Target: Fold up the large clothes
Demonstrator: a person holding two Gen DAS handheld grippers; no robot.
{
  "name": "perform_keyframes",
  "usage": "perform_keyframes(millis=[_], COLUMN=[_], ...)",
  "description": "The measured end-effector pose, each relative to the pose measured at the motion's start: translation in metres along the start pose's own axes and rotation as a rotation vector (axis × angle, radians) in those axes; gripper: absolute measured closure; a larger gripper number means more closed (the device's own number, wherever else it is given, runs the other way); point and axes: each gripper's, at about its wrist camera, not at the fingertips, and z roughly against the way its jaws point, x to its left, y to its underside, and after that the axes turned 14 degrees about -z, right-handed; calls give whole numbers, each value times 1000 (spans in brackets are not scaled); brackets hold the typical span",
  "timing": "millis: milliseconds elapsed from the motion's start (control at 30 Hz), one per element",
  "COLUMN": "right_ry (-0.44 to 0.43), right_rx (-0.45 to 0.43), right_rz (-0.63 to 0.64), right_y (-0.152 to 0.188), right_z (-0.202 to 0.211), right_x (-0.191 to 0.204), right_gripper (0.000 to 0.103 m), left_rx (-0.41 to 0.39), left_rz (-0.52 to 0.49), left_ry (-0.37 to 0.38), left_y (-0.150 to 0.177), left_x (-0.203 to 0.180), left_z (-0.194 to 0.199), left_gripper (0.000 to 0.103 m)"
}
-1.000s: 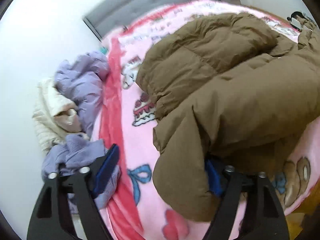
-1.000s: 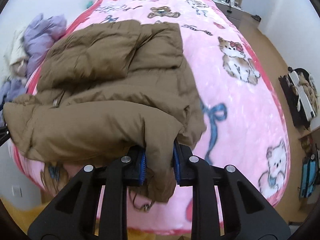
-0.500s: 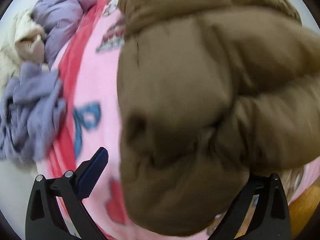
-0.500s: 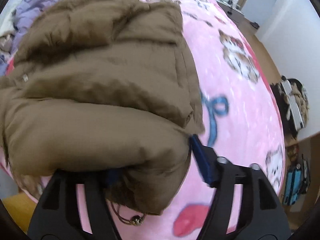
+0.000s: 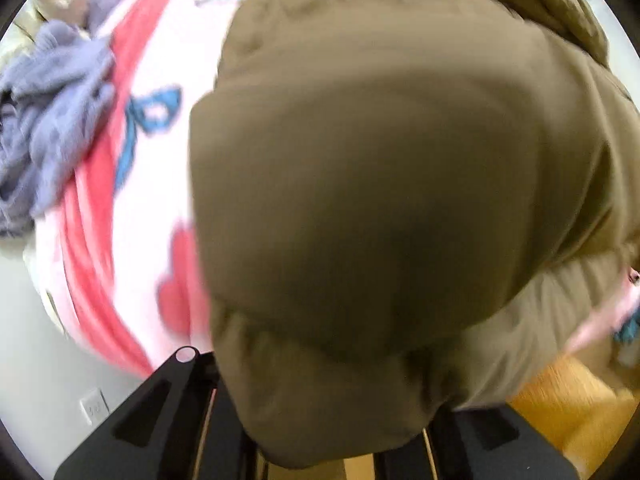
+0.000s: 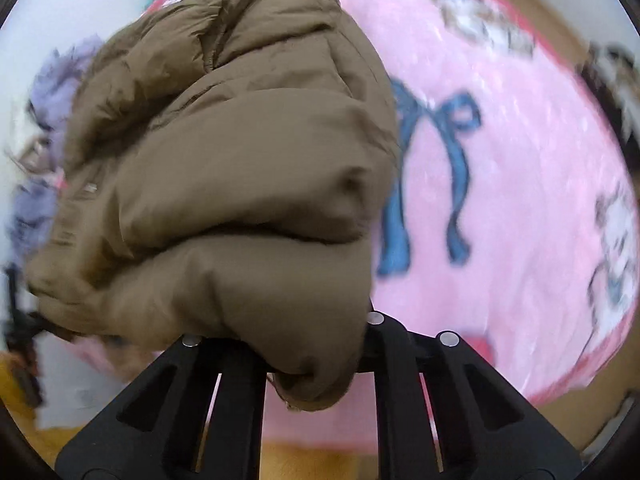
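**Brown puffer jacket, mid-fold on the bed**

We've got the jacket (image 6: 224, 184) bunched up at the near edge of the bed (image 6: 500, 160), on the pink blanket with the blue bows and kittens. It's thick and puffy, so it fills most of both views.

The right claw (image 6: 316, 364) has a fat roll of the jacket's hem sitting between its two fingers. The tips are buried in fabric, so we honestly can't tell if it's clamped on it or just standing wide around it. Same story with the left claw (image 5: 320, 420): the jacket hangs right over the fingers and hides the gap, can't say if it's gripping or not. The left view is pretty blurry too.

Our read: this is the fold-over step, bottom half of the jacket coming up over the top half. Next we'd want to lay that roll down flat onto the upper part and press the air out, because puffy stuff like this will likely spring back open.

There's also a pile of purple clothes (image 5: 52, 120) off at the left edge of the bed, not touching the jacket
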Motion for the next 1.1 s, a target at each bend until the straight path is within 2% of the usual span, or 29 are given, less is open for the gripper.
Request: perform_keyframes(millis=[33,100,200,233,300,367,467,500,567,633,667,700,733,767,800,867,967,1067,1100], right_ry=[-9,-2,-53,-51,-27,-9,81,95,111,82,65,61,69,77,65,46,48,136,148], right_rx=[41,103,140,133,123,120,199,220,217,165,130,96,57,18,-33,-95,-209,-312,-357], right_rz=[-24,-31,3,42,119,153,169,157,144,135,137,141,141,137,137,141,187,225,215], right_y=[0,1,-18,-24,-39,-48,-46,-43,-40,-37,-33,-28,-21,-13,1,23,58,85,88], right_z=[6,14,39,46,53,45,-2,-18,-43,-46,-45,-42,-38,-34,-28,-21,-16,-19,-20], right_x=[-7,-11,-3,5,21,24,23,19,9,2,-2,-5,-9,-14,-19,-26,-30,-25,-25], right_gripper=[95,95,95,95,94,94,93,93,89,84,78,65,58,53,54,54,54,55,57], left_rx=[25,53,-5,-42,-51,-3,121,138,87,25,-4,-54,-95,-126,-193,-269,-386,-457,-489], left_rz=[-23,-86,-52,-15,1,-24,-61,-64,-65,-70,-65,-58,-54,-47,-39,-45,-100,-119,-123], left_ry=[20,11,-12,-5,3,-13,-38,-57,-114,-188,-226,-277,-320,-344,-340,-336,-386,-447,-459], left_y=[5,11,5,-2,-9,-19,-32,-31,-30,-24,-19,-10,-2,5,18,37,68,73,74], left_x=[-3,-10,1,13,26,31,29,26,16,9,8,6,5,5,4,-1,-12,-21,-23], left_z=[3,17,62,79,85,64,3,-13,-28,-29,-28,-25,-24,-22,-19,-18,-26,-29,-29], left_gripper=[95,95,94,94,91,89,87,87,84,77,67,55,47,38,33,27,27,28,35])
